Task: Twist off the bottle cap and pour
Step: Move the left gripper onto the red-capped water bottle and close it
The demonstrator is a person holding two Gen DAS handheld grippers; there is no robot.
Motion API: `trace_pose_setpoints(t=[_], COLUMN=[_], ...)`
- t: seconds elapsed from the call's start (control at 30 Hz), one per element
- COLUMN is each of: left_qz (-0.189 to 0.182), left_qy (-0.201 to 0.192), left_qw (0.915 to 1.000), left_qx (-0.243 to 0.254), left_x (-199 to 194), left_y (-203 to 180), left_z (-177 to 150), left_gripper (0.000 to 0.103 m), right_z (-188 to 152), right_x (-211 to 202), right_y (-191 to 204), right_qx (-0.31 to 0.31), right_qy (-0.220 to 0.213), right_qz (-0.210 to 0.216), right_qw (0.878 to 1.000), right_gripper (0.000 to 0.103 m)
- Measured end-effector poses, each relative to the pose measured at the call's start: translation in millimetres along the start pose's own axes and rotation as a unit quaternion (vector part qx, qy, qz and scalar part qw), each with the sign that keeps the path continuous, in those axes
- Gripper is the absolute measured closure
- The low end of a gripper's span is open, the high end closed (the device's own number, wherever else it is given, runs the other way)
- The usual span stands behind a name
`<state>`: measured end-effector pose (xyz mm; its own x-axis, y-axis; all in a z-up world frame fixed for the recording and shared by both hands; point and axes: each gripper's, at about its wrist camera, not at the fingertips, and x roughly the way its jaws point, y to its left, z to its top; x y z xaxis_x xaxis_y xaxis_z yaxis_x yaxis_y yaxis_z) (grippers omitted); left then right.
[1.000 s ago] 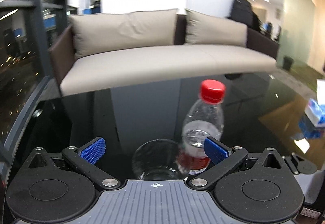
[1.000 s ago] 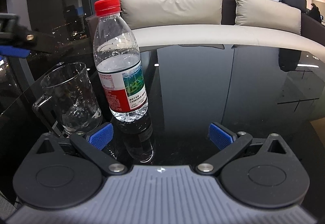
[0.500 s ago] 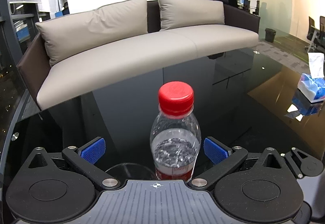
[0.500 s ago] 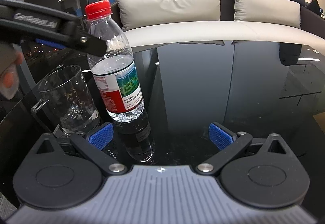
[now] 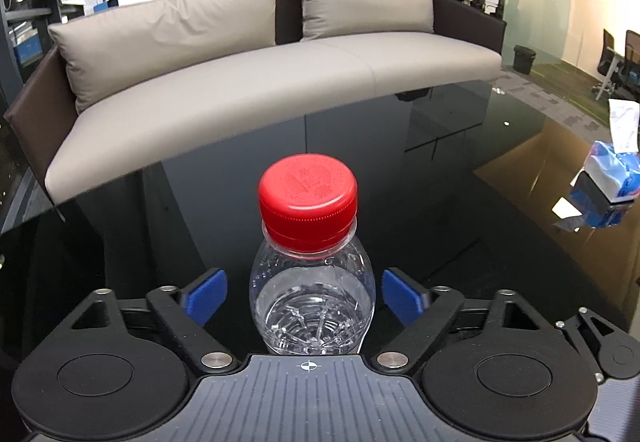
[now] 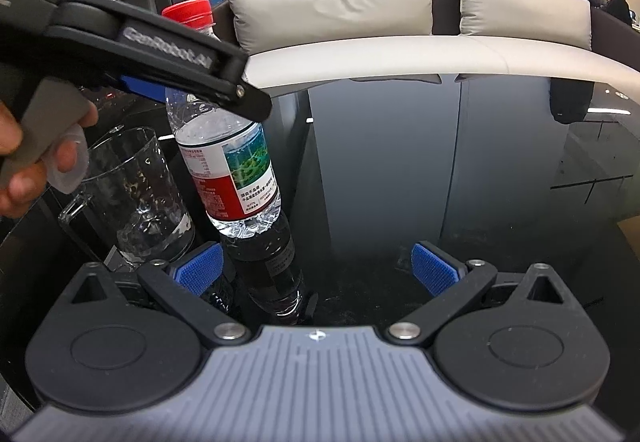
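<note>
A clear water bottle with a red cap stands upright on the black glossy table. My left gripper straddles its shoulder just under the cap. Its jaws are closing, and a small gap still shows between each blue pad and the plastic. In the right wrist view the bottle stands beside an empty glass mug, with a left gripper finger crossing its neck. My right gripper hovers open near the table, to the right of the bottle's base, holding nothing.
A beige sofa runs along the far edge of the table. A blue and white tissue pack lies at the right. A person's hand grips the left tool's trigger, close to the mug.
My left gripper has come in over the bottle, which now sits centred between narrower jaws. The mug has dropped out of its view. The right gripper has not moved.
</note>
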<state>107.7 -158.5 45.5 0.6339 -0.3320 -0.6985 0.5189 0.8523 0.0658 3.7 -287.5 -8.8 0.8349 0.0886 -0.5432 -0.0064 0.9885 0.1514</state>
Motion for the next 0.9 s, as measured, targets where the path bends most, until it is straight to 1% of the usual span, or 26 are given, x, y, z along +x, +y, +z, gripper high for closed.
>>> trace_pose_setpoints(t=[0.17,0.3,0.4,0.73,0.9], left_qz=[0.004,-0.007,-0.016,-0.018,-0.017], left_qy=[0.009,0.018,0.024,0.011,-0.003], left_qw=[0.9999,0.9998,0.9994,0.9992,0.9988], left_qx=[0.002,-0.008,-0.020,-0.034,-0.046], left_x=[7.4,10.4,15.9,17.4,8.7], left_y=[0.6,2.6,8.0,14.0,16.9], left_z=[-0.8,-2.3,-3.4,-6.6,-6.5], left_gripper=[0.025,0.040,0.044,0.045,0.045], right_z=[0.1,0.5,0.6,0.5,0.0], right_x=[-0.4,0.2,1.1,2.8,3.3], right_y=[-0.7,-2.2,-2.7,-3.6,-4.2], right_qx=[0.001,0.004,0.005,0.008,0.010], right_qy=[0.001,0.001,0.002,0.003,0.003], right_qz=[0.001,0.000,0.000,-0.001,-0.004], right_qw=[1.000,1.000,1.000,1.000,1.000], right_gripper=[0.000,0.000,0.000,0.000,0.000])
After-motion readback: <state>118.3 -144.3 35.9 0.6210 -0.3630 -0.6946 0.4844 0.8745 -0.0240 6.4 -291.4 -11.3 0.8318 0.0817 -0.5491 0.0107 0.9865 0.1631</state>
